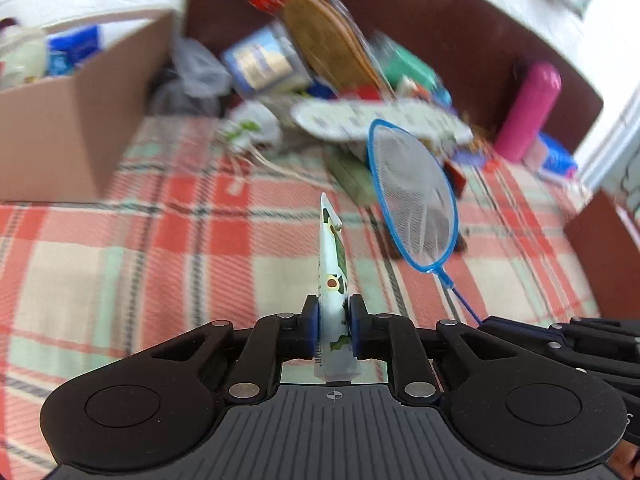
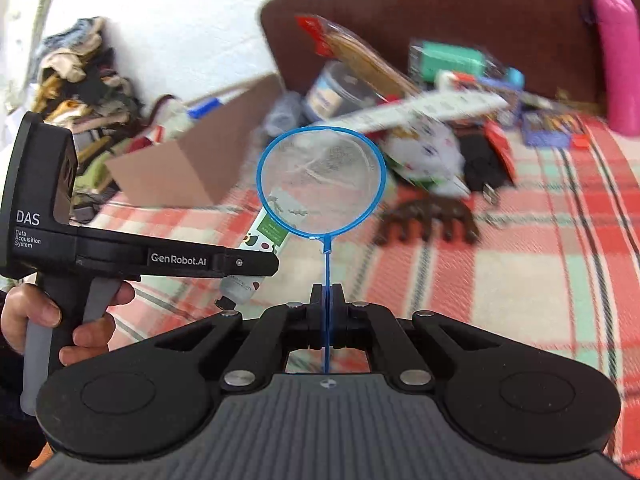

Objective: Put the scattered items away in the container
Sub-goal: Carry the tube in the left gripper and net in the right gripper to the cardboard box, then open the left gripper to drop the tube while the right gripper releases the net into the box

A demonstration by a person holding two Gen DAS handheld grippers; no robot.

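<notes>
Blue pads of the left gripper (image 1: pixel 334 322) clamp a pale tube (image 1: pixel 332 264), while the right gripper (image 2: pixel 328 300) pinches the thin handle of a blue net (image 2: pixel 322 178). Both hang above the plaid blanket (image 1: pixel 120 260). That handle could swivel or slip. "GenRobot.AI" and "DAS Data Acquisition System" read on the left tool. Farther left waits the cardboard box (image 1: pixel 80 120), beside blurred clutter.

Both wrist views look low and forward across the bed (image 1: pixel 200 248) toward its headboard (image 2: pixel 460 20), sharing the net (image 1: pixel 414 196) and box (image 2: pixel 188 168).
</notes>
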